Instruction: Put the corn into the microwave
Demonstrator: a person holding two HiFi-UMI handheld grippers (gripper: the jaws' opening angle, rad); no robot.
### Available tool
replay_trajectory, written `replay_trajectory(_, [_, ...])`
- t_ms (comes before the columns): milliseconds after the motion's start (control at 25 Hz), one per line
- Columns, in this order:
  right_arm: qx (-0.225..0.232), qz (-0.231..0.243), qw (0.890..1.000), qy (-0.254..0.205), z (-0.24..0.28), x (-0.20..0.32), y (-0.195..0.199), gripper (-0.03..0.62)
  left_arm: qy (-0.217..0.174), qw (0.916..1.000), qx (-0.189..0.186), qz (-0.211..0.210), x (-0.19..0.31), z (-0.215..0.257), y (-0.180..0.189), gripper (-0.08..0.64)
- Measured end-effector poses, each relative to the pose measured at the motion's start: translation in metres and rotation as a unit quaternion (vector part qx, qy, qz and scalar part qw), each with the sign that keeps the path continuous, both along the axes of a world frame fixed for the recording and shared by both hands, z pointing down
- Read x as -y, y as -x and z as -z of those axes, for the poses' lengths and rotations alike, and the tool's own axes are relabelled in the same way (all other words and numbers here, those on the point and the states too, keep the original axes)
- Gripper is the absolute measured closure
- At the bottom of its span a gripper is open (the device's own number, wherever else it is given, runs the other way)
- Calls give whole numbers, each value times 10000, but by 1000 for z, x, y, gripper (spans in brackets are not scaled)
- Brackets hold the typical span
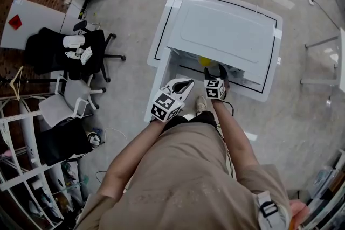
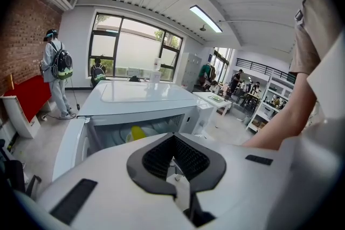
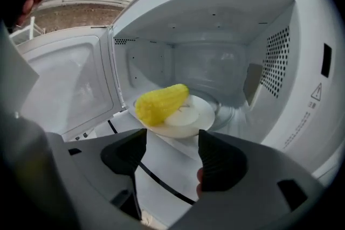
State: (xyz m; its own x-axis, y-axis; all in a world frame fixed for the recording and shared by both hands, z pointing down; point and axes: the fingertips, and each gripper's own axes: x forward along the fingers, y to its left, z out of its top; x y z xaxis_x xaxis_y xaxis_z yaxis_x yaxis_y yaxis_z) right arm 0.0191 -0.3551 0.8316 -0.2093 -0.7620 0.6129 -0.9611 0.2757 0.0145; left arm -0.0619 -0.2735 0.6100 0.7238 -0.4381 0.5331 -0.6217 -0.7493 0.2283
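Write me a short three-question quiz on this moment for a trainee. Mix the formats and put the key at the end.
1. True or false: the corn lies on the white plate inside the microwave.
2. The right gripper has its jaws: A) shut on the corn; B) apart with nothing between them; C) shut on the plate.
3. Fill in: the microwave door stands ____.
Key: 1 true; 2 B; 3 open.
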Motion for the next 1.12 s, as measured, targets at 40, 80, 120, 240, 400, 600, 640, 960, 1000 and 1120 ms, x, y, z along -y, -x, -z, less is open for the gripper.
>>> replay_trajectory(40, [-51, 11, 10000, -6, -1, 3, 0, 305, 4, 10000, 1, 20, 1, -1, 1, 555])
replay_trajectory(80, [-91, 18, 10000, -2, -2, 6, 0, 305, 7, 10000, 0, 35, 1, -1, 2, 555])
replay_trajectory(120, [-122, 25, 9999, 13, -3, 9, 1, 305, 9, 10000, -2, 47, 2, -1, 3, 555])
replay_trajectory(240, [-198, 40, 9998, 88, -7, 17, 1, 305, 15, 10000, -16, 66, 2, -1, 4, 555])
replay_trajectory(400, [-244, 9, 9996, 129, -7, 24, -1, 305, 16, 10000, -20, 77, 3, -1, 3, 555])
replay_trajectory(600, [-353, -34, 9993, 110, -3, 24, -2, 305, 30, 10000, -8, 77, 1, -1, 3, 555])
replay_trajectory(640, [-400, -34, 9991, 115, -2, 25, -1, 305, 31, 10000, -7, 76, 0, -1, 3, 554])
replay_trajectory(960, [-555, -59, 9983, 191, 1, 38, 5, 305, 86, 9999, 18, 117, -11, -4, 7, 555])
replay_trajectory(1000, [-545, -31, 9983, 206, 1, 39, 6, 305, 94, 9999, 18, 128, -12, -5, 7, 554])
replay_trajectory(1120, [-459, -24, 9987, 206, 3, 39, 4, 305, 142, 9997, 24, 197, -18, -3, 7, 555])
